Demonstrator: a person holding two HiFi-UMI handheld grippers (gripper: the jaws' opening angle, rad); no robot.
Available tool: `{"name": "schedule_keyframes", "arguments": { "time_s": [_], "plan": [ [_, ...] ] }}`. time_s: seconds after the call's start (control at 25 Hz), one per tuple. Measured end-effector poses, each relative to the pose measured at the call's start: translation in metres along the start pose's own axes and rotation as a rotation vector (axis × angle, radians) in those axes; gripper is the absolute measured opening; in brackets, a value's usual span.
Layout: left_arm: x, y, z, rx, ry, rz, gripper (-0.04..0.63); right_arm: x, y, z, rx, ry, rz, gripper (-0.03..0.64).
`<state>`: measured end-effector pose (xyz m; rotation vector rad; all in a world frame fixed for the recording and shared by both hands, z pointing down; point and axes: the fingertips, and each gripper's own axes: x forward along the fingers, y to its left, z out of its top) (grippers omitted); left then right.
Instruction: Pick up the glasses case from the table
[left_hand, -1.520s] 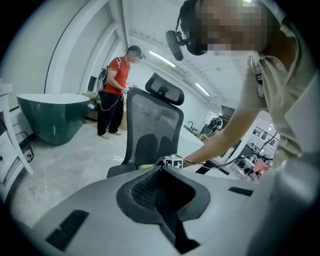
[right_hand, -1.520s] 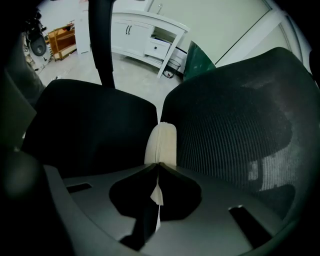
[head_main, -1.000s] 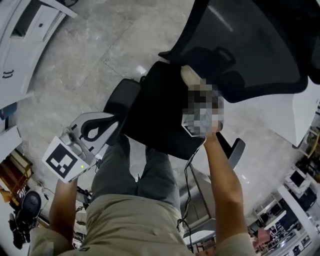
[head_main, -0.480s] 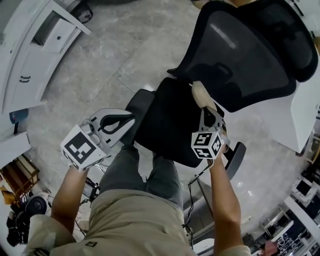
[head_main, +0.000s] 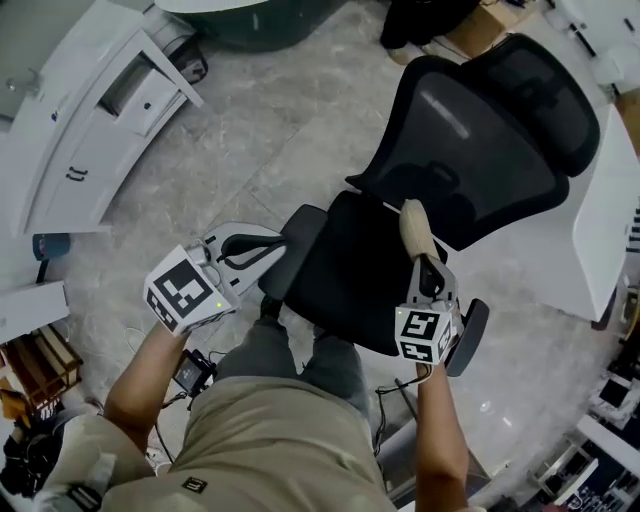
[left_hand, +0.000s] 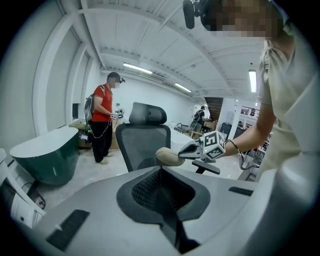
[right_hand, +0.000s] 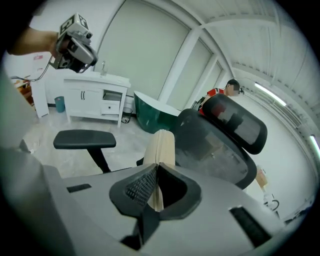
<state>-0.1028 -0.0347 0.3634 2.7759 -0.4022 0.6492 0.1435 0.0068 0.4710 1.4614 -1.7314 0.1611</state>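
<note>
- A white cabinet with drawers (head_main: 95, 130) stands at the far left of the head view, on a grey marbled floor (head_main: 270, 110).
- The left claw (head_main: 268, 244) is held out over the floor, just left of the chair's seat, with its marker cube (head_main: 185, 290) toward the person. In the left gripper view its jaws lie pressed together with nothing between them (left_hand: 161, 172).
- A black mesh-backed office chair (head_main: 480, 120) sits in the middle, its seat below both claws and its headrest toward the upper right.
- The beige, rounded, oblong glasses case (head_main: 414, 226) is lifted off any counter, over the chair's seat and in front of the backrest.
- The right claw (head_main: 424, 262) is clamped on the near end of the case. In the right gripper view the case (right_hand: 161, 147) stands on edge between the two pads, its seam facing the camera and its far end sticking out past the jaws.
- From the left gripper view the case (left_hand: 169, 156) points left, out of the right claw, level with the chair's backrest.
- A white counter (head_main: 608, 215) edges the right side, behind the chair.
- Farther back are a dark green tub (left_hand: 42, 155) and a person in a red shirt (left_hand: 102, 117).
</note>
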Motion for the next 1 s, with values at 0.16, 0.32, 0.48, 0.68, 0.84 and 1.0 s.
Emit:
{"name": "schedule_keyframes", "arguments": {
  "time_s": [0.16, 0.32, 0.48, 0.68, 0.84, 1.0],
  "plan": [
    [-0.014, -0.007, 0.011, 0.018, -0.008, -0.013, 0.017, -0.033, -0.008, 0.024, 0.060, -0.048, -0.046, 0.028],
    [-0.029, -0.015, 0.021, 0.035, -0.024, -0.023, 0.017, -0.069, -0.011, 0.047, 0.123, -0.103, -0.092, 0.025],
    [-0.040, -0.024, 0.029, 0.052, -0.039, -0.036, 0.015, -0.107, -0.019, 0.071, 0.168, -0.172, -0.146, 0.020],
    [-0.047, -0.026, 0.030, 0.066, -0.044, -0.051, 0.017, -0.130, -0.023, 0.082, 0.185, -0.198, -0.196, 0.020],
    [-0.056, -0.033, 0.031, 0.071, -0.050, -0.055, 0.017, -0.148, -0.022, 0.076, 0.200, -0.189, -0.223, 0.020],
    [-0.068, -0.040, 0.030, 0.069, -0.050, -0.045, 0.017, -0.167, -0.021, 0.063, 0.237, -0.174, -0.237, 0.020]
  ]
}}
